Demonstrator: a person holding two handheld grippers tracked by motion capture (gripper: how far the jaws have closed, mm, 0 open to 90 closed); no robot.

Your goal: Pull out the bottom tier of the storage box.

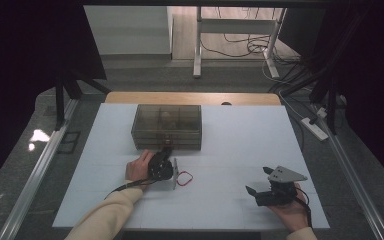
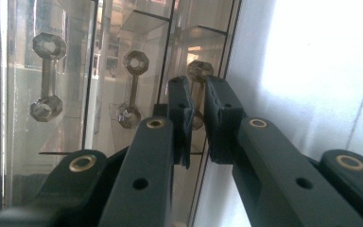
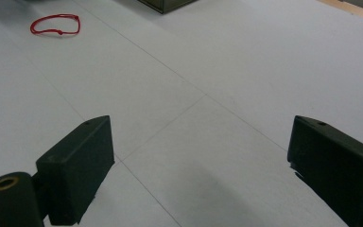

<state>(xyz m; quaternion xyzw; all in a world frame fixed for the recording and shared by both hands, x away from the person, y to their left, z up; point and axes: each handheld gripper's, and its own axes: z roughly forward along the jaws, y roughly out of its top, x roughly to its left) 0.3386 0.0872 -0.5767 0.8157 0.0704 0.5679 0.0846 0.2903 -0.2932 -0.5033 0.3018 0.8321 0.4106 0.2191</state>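
Three faceted handles show on the front of the smoky clear drawer box (image 1: 166,126), which stands toward the far edge of the white table (image 1: 240,150), left of its middle. My left gripper (image 2: 197,111) is at the box's near face, its jaws nearly together with the rightmost handle (image 2: 199,71) between them; I cannot tell whether the pads press on it. Just beside that hand, nearer me, lie a thin grey rod (image 1: 175,172) and a red loop (image 1: 184,178). My right gripper (image 1: 259,181) rests near the table's near right corner, jaws wide and holding nothing. Beyond the far edge I see grey floor, a desk frame and loose cables.
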